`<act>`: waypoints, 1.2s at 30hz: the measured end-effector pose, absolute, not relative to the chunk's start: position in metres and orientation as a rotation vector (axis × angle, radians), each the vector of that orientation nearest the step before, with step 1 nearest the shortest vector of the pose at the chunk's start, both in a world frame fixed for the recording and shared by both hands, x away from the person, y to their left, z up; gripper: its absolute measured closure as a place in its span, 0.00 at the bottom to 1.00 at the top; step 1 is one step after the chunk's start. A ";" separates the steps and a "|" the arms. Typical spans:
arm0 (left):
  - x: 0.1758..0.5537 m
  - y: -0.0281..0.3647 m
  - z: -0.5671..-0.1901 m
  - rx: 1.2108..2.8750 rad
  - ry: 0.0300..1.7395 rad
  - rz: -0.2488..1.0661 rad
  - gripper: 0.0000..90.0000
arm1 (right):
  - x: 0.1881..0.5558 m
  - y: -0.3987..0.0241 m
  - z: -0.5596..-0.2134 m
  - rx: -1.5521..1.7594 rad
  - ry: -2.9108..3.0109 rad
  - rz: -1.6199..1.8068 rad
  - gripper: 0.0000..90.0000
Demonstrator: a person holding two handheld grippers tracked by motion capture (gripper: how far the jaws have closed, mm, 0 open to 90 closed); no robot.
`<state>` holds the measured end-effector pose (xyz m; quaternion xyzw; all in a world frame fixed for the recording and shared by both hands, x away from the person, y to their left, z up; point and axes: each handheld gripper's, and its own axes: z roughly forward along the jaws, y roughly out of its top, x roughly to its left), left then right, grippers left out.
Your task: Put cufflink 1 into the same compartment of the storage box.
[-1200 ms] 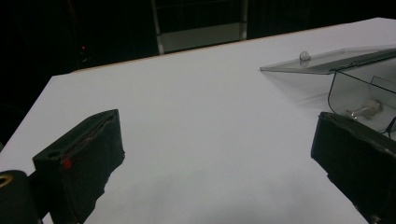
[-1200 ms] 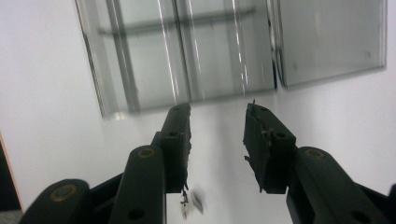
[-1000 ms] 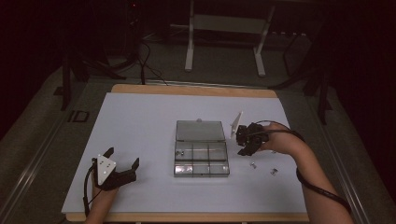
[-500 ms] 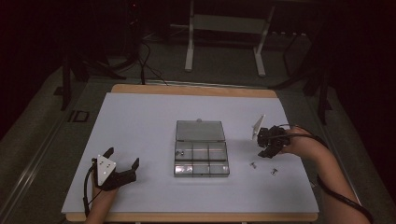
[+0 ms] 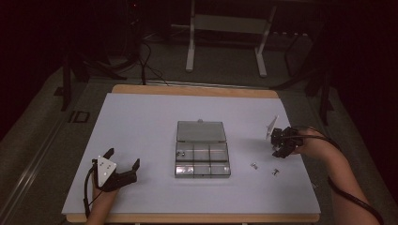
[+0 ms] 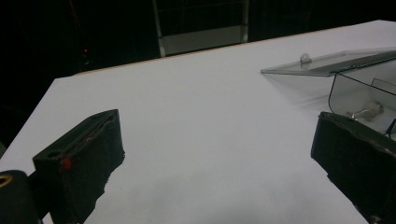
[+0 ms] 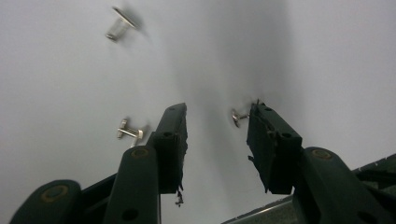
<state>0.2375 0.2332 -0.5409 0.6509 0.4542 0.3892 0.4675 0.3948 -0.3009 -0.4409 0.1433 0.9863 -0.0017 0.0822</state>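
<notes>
- We are picking small metal studs off the table to sort into the clear box, which sits open mid-table, lid folded back.
- Our right gripper hangs over the table to the right of the box, jaws partly apart and just now widening, nothing between them.
- One stud lies just off the tip of the jaw on the right of the right gripper view, touching or nearly so; we cannot tell which.
- A second stud lies just outside the other jaw, and a third stud lies farther ahead, blurred.
- In the high view two studs show as specks on the table between the box and the right hand.
- To do this well, we should shift sideways so the near stud sits centred between the jaws, not at one tip.
- We should come down until the tips almost graze the table, then close slowly across the shank, not the flat head, so it does not squirt out.
- Take one stud only; the neighbour is close enough to get nudged.
- Our left gripper rests near the box's left front corner, jaws wide and empty; it could steady the box when we drop the stud in.
</notes>
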 end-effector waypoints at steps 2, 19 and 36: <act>0.237 0.233 -0.541 1.596 1.114 0.957 0.04 | 0.398 -0.304 -0.444 0.436 2.952 -0.008 0.63; 0.236 0.232 -0.541 1.591 1.105 0.977 0.04 | 0.429 -0.317 -0.467 0.627 2.941 0.039 0.64; 0.235 0.232 -0.541 1.594 1.101 0.979 0.04 | 0.447 -0.318 -0.486 1.184 2.850 0.001 0.70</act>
